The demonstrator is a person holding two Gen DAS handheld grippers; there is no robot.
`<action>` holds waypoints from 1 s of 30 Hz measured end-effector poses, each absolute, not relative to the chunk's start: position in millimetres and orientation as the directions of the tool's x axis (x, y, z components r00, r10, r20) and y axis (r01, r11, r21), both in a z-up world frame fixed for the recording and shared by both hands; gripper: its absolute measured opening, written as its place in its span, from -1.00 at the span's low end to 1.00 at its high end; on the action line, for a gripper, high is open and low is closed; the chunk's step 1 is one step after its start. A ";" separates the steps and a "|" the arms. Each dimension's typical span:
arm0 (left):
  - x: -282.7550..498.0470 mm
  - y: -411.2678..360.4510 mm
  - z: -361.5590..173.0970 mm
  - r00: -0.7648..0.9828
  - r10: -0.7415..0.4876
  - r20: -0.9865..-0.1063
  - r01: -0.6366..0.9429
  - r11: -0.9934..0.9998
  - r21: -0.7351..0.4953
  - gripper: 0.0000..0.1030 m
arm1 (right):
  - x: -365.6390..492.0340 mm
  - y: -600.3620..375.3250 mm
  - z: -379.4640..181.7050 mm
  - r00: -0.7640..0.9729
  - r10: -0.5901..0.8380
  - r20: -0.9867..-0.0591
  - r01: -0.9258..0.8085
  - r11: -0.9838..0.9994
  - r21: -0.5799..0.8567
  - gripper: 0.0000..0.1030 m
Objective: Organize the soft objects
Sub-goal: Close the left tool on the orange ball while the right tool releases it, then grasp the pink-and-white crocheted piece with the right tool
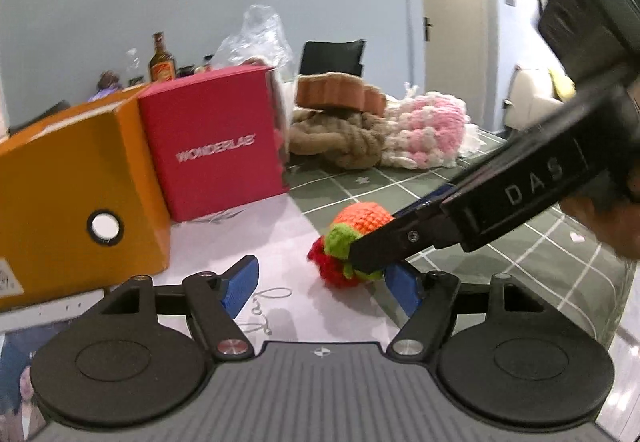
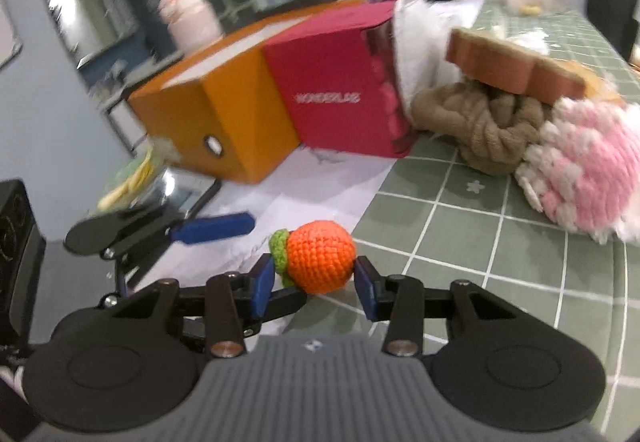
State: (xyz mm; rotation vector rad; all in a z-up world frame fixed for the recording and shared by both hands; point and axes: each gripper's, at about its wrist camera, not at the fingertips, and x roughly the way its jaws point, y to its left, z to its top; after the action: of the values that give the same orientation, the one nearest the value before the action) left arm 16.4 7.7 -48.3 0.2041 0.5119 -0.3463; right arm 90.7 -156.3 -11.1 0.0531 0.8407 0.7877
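The right tongs [image 2: 314,288] grip a crocheted orange ball [image 2: 321,257] with a green leaf collar, one blue pad pressed to each side of it, just above the line where a pale sheet [image 2: 304,197] on the worktop meets the green checked cloth [image 2: 460,234]. A red crocheted piece [image 1: 332,270] hangs from the same collar, touching the sheet. The left tongs [image 1: 320,288] stand wide apart with nothing between the pads; the red piece lies just ahead of their right pad. Farther back on the worktop an orange box [image 1: 80,197] and a red box [image 1: 216,145] marked WONDERLAB stand side by side, touching. Beside the red box, on the cloth, lie a tan knotted cushion [image 2: 492,121], a brown flat cushion [image 2: 516,65] resting on it, and a pink-and-white chunky knit [image 2: 584,169].
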 end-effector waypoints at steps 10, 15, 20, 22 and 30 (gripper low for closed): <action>30.7 -6.8 -56.6 0.800 -0.266 -0.538 0.404 0.902 0.154 0.45 | 101.1 -130.8 -3.7 0.273 0.612 -0.742 -0.712 0.647 0.272 -0.15; 27.5 -11.8 -59.4 0.808 -0.272 -0.523 0.416 0.892 0.178 0.17 | 103.1 -140.1 -4.1 0.307 0.616 -0.725 -0.668 0.683 0.297 0.07; 30.3 -7.1 -60.1 0.811 -0.260 -0.525 0.394 0.905 0.161 0.16 | 94.8 -165.4 13.0 0.452 0.612 -0.649 -0.599 0.748 0.287 0.48; 32.4 -4.3 -60.4 0.814 -0.249 -0.524 0.373 0.917 0.143 0.16 | 81.2 -174.7 26.7 0.662 0.486 -0.571 -0.498 0.854 0.150 0.67; 34.4 -0.3 -60.0 0.812 -0.244 -0.530 0.341 0.936 0.092 0.16 | 46.3 -144.1 17.1 0.967 -0.005 -0.256 -0.108 0.899 -0.425 0.94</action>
State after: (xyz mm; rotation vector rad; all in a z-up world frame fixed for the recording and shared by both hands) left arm 34.4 -0.3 -60.0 0.1862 0.5391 -0.3139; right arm 46.4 -144.1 17.1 -0.4521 0.2557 0.0544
